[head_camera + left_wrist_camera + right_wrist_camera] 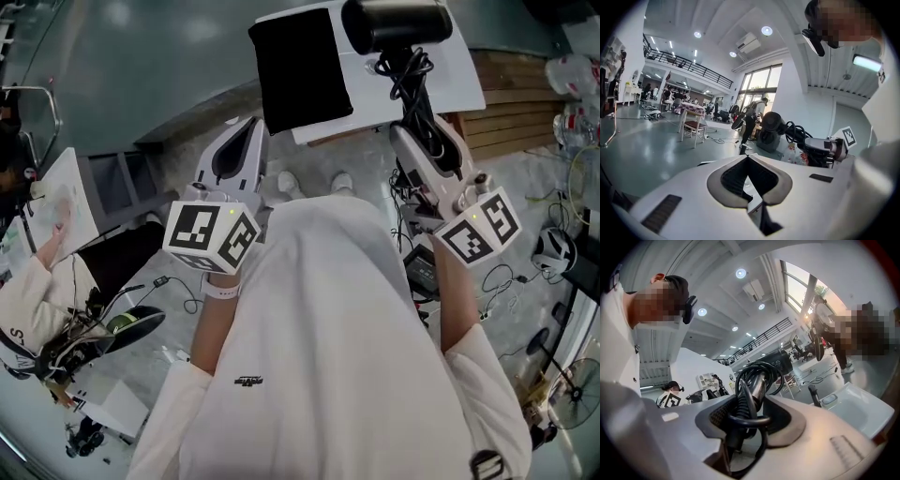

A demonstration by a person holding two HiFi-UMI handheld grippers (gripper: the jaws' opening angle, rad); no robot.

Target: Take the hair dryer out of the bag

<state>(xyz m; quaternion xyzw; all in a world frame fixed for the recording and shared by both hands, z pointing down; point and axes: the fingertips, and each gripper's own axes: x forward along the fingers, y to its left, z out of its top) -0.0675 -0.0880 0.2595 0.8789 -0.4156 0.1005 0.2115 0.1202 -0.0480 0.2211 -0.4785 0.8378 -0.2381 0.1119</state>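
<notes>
The person's white shirt hides the floor beneath. The right hand-held gripper clamps the cord-wrapped handle of the black plastic hair dryer, which is partly cut off, beside the flat black bag. The left hand-held gripper is closed and empty.

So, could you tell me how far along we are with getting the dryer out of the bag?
Done: the dryer looks clear of the bag, which lies flat. In hand: the right gripper is shut on its handle and coiled cord. The left gripper is shut, empty. Left: perhaps setting it down.
</notes>
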